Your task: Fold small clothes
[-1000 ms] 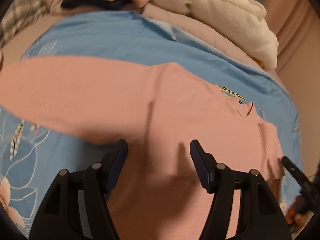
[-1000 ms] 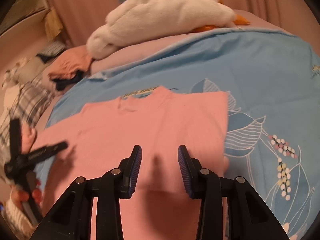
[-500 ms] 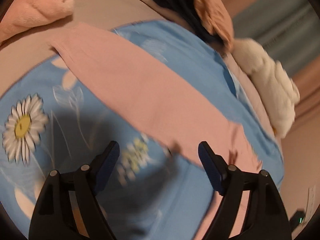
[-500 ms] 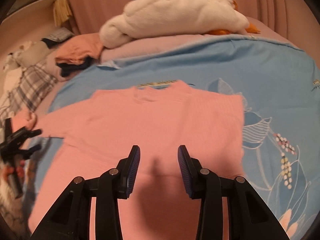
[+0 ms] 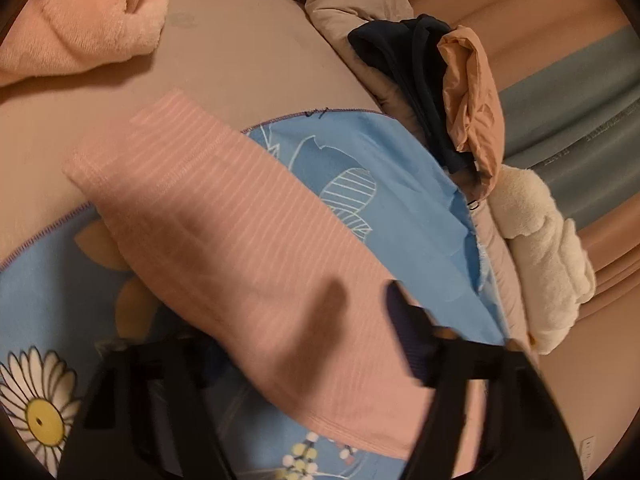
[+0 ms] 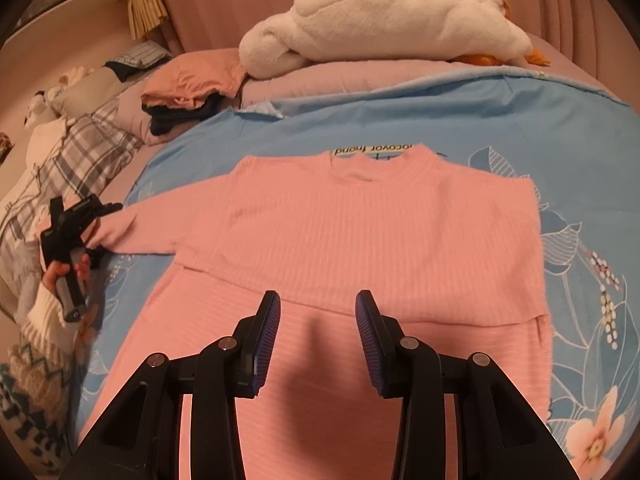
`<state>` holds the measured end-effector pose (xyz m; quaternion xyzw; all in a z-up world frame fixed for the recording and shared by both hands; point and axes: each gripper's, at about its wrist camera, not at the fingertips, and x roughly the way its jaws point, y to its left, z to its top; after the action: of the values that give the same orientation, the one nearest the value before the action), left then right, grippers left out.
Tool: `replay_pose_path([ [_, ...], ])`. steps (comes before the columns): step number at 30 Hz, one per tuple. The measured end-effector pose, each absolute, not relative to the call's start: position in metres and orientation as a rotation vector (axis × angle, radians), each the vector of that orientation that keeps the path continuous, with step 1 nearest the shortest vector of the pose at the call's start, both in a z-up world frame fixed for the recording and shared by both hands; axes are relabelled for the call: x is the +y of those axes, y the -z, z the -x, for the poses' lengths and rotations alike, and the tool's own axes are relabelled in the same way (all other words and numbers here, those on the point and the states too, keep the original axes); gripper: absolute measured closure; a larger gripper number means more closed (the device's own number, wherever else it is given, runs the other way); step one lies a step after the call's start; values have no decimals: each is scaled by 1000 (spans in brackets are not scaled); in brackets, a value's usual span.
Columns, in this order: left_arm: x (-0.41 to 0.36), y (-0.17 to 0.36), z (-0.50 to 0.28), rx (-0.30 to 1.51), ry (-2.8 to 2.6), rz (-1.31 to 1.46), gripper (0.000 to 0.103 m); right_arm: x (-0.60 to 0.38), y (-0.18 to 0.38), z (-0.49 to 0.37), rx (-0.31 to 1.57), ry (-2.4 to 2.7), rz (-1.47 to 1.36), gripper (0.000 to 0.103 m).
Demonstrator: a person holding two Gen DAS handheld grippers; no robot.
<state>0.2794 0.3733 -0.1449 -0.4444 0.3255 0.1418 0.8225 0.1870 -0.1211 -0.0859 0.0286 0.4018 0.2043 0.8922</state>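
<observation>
"Changes since half a second ago, nearest first?"

"Left gripper [image 5: 296,320]: its jaws have just been closing, and the sleeve [image 5: 224,216] of the pink sweater [image 6: 360,232], which lay ahead of the fingers then, now runs between them. One finger shows above the cloth and the other is hidden under it. The picture is blurred, so I cannot tell whether the pads are pressing on the sleeve yet."

"And the right gripper [image 6: 318,312]?"

"Same gap as before, released, nothing between its fingers. It hovers over the lower part of the sweater, and more of the garment is in its view than earlier."

"Where is the sweater?"

"Flat on the blue flowered blanket [image 6: 440,120] on the bed, collar away from the right camera. Its left sleeve stretches out sideways to the left gripper, which a hand [image 6: 64,272] in a knitted cuff holds."

"Counts?"

"Two grippers, one sweater, one blanket. Beyond the blanket's far edge are one stack of folded clothes [image 6: 184,92], peach on dark, and one white plush toy [image 6: 392,20]."
</observation>
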Motion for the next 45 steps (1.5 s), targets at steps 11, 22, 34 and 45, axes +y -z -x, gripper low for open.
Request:
replay_pose_path([
  [11, 379, 138, -262, 660, -282, 907, 100, -119, 93, -186, 859, -418, -81, 63],
  [22, 288, 57, -267, 575, -157, 627, 102, -155, 93, -168, 840, -403, -166, 63],
  [34, -3, 45, -280, 632, 187, 20, 93, -222, 88, -143, 799, -309, -261, 63],
  [45, -44, 100, -269, 817, 354, -76, 24, -246, 85, -131, 789, -253, -248, 61],
])
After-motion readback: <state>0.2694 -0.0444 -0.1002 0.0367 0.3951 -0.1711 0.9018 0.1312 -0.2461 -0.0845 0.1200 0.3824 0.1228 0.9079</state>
